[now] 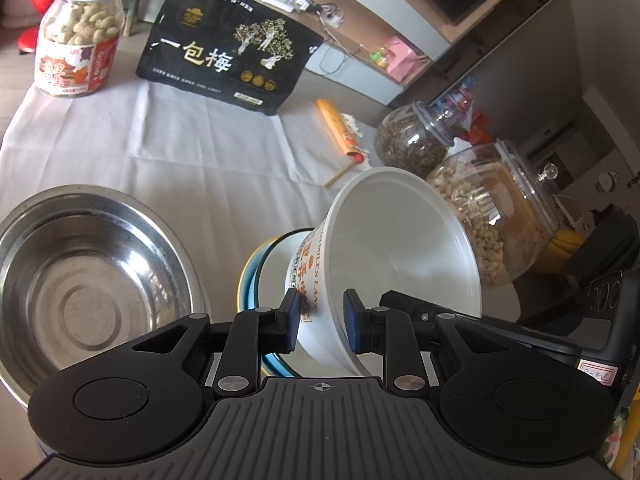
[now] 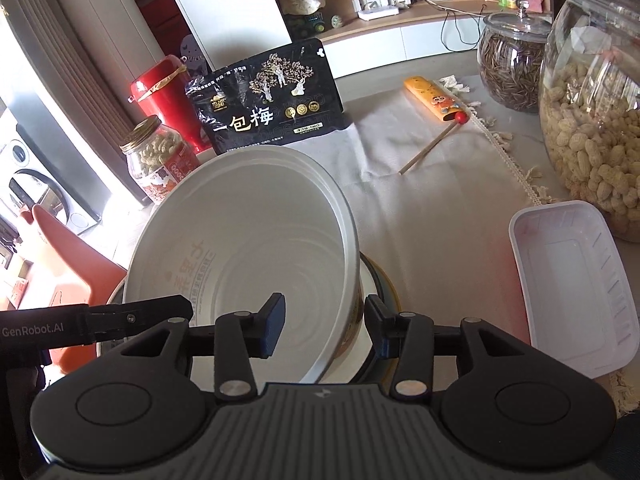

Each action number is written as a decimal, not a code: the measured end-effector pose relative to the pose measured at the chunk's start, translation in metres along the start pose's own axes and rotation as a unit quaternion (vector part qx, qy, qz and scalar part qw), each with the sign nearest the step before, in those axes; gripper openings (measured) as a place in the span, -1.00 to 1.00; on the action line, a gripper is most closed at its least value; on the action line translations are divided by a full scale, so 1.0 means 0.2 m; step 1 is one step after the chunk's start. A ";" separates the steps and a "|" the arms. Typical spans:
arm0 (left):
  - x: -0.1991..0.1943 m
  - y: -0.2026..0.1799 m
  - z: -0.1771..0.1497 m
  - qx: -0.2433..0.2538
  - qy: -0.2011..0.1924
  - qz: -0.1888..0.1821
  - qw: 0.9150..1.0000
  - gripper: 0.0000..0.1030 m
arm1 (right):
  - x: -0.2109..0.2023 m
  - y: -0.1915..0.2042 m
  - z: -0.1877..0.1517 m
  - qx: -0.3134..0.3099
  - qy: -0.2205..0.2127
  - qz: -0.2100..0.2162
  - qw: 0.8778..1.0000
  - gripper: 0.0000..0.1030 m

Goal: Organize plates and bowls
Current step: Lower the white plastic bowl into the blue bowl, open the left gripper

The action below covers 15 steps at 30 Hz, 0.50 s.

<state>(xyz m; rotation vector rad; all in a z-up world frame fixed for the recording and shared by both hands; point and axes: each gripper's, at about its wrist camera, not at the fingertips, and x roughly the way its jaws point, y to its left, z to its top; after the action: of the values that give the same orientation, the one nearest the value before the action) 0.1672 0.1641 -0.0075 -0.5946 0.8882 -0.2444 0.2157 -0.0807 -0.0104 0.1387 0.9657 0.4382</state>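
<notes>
A white paper noodle bowl (image 1: 400, 240) with red print is tilted over a blue-rimmed white plate (image 1: 256, 264). My left gripper (image 1: 322, 320) has its pads on either side of the bowl's near wall, with small gaps showing. In the right wrist view the same bowl (image 2: 248, 248) fills the middle, over the plate (image 2: 380, 280). My right gripper (image 2: 326, 328) is open, its left pad inside the bowl and its right pad outside the wall. A steel bowl (image 1: 80, 280) stands empty at the left.
A white rectangular plastic tray (image 2: 576, 288) lies at the right. Jars of peanuts (image 2: 592, 128) and seeds (image 2: 512, 68), a snack jar (image 1: 80, 36), a black bag (image 1: 228, 48) and an orange stick toy (image 2: 432, 100) stand on the cloth.
</notes>
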 end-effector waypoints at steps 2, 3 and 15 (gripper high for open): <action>-0.01 0.00 0.00 0.002 0.001 -0.002 1.000 -0.50 | -0.01 0.01 0.00 -0.005 0.000 0.001 1.000 -0.08; 0.00 0.00 0.00 0.003 0.002 -0.003 1.000 -0.50 | -0.01 0.01 -0.01 -0.006 0.002 0.001 1.000 -0.07; 0.11 0.10 0.01 -0.030 0.027 0.015 0.999 -0.57 | 0.02 0.00 -0.03 -0.007 0.014 -0.008 1.000 0.06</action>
<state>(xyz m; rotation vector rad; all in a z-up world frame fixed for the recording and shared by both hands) 0.1802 0.1714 -0.0325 -0.6316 0.9579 -0.2076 0.2127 -0.0802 -0.0181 0.1123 0.9910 0.4337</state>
